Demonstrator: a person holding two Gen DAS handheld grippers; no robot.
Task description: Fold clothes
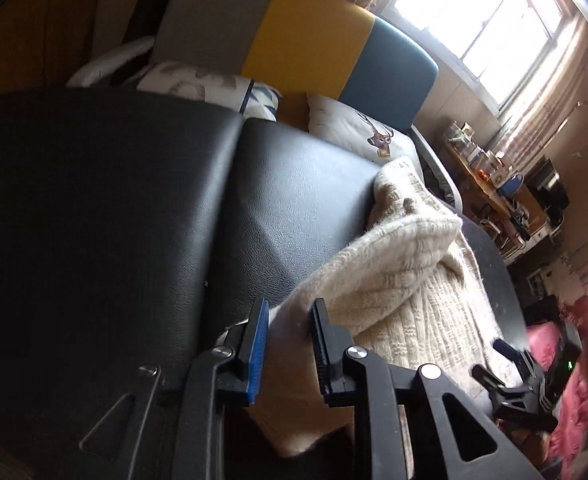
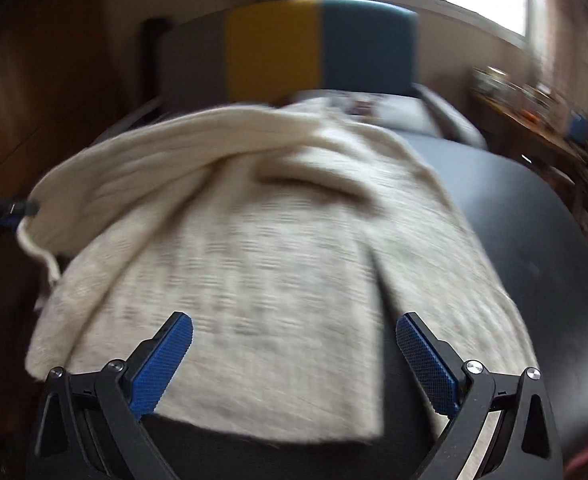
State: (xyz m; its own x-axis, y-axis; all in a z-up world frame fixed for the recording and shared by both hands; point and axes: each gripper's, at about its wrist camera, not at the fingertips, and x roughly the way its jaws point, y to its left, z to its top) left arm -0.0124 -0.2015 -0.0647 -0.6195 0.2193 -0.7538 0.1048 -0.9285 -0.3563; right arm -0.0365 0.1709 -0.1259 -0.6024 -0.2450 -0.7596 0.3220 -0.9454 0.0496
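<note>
A cream knitted sweater (image 1: 413, 280) lies on a black leather-like surface (image 1: 134, 220), partly folded. One sleeve is drawn across its body toward my left gripper (image 1: 290, 320). That gripper's jaws stand slightly apart, and the sleeve end lies loosely between the pads without looking pinched. In the right wrist view, which is blurred, the sweater (image 2: 274, 220) spreads out below my right gripper (image 2: 294, 320). This gripper is wide open over the near hem with nothing between its fingers. The left gripper (image 2: 10, 208) shows at the far left by the sleeve end. The right gripper (image 1: 493, 360) appears at the lower right.
A sofa back (image 1: 305, 36) with grey, yellow and blue panels stands behind, with patterned cushions (image 1: 357, 128) against it. A cluttered desk (image 1: 493, 184) sits under a bright window at the right. Pink fabric (image 1: 565, 400) lies beyond the surface's right edge.
</note>
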